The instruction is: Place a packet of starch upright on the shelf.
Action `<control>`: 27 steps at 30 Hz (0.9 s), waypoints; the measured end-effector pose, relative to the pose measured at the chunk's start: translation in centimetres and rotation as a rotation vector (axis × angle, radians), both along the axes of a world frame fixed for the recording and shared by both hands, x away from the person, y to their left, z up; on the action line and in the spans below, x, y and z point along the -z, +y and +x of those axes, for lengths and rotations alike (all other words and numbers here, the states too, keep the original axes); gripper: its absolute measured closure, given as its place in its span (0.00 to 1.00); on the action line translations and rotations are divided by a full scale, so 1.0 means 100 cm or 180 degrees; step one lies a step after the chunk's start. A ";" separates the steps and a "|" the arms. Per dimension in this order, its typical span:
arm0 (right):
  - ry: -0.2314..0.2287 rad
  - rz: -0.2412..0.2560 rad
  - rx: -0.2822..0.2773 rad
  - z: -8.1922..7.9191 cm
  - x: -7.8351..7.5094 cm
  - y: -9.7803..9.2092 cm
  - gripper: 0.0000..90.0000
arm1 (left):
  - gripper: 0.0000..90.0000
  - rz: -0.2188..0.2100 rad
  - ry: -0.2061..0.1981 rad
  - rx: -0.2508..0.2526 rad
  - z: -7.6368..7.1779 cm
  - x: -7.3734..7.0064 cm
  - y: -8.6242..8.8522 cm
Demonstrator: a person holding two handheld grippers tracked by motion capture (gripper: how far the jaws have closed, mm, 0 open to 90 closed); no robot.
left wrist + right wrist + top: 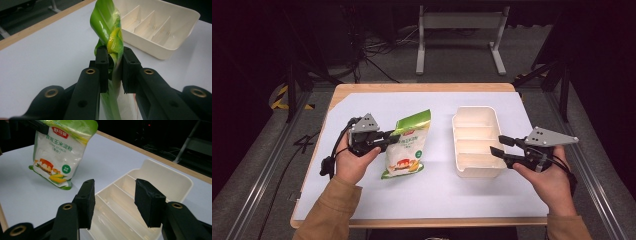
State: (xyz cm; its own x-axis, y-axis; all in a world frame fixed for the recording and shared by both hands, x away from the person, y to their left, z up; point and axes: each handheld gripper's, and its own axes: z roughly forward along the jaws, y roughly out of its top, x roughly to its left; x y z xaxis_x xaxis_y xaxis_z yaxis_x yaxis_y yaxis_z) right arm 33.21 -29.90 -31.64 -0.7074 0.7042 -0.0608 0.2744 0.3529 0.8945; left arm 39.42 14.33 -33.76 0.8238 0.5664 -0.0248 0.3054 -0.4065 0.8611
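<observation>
Left gripper (pixel 393 137) pinching the side edge of the starch bag (pixel 408 145), jaws pressed together on a thin fold of green film, plain in the left gripper view where the film (pixel 112 47) twists upward between the pads. Bag partly raised, bottom corner resting on the white table cover (pixel 362 200), left of the cream divided tray (pixel 474 112) and apart from it. Right gripper (pixel 499 145) spread and empty, hovering at the tray's near right rim; in the right gripper view, jaws wide above the tray compartments (pixel 130 195), touching nothing.

Likely trouble: slick film sliding out of so narrow a bite once the bag's full weight hangs from it, dropping the bag flat on the cover. Also possible: bag swinging or twisting about that single pinch and catching the tray wall instead of clearing it. Tray light and unheld, so liable to skid if nudged
</observation>
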 end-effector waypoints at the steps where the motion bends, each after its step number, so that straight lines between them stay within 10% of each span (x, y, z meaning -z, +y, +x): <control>1: 0.0015 -0.0001 -0.0035 0.001 -0.002 0.003 0.56 | 0.87 -0.0004 -0.0042 0.0022 -0.001 -0.003 0.003; 27: 0.0093 0.0008 -0.0869 0.043 -0.034 0.101 0.46 | 0.87 -0.0423 -0.0475 0.0493 -0.029 -0.039 0.015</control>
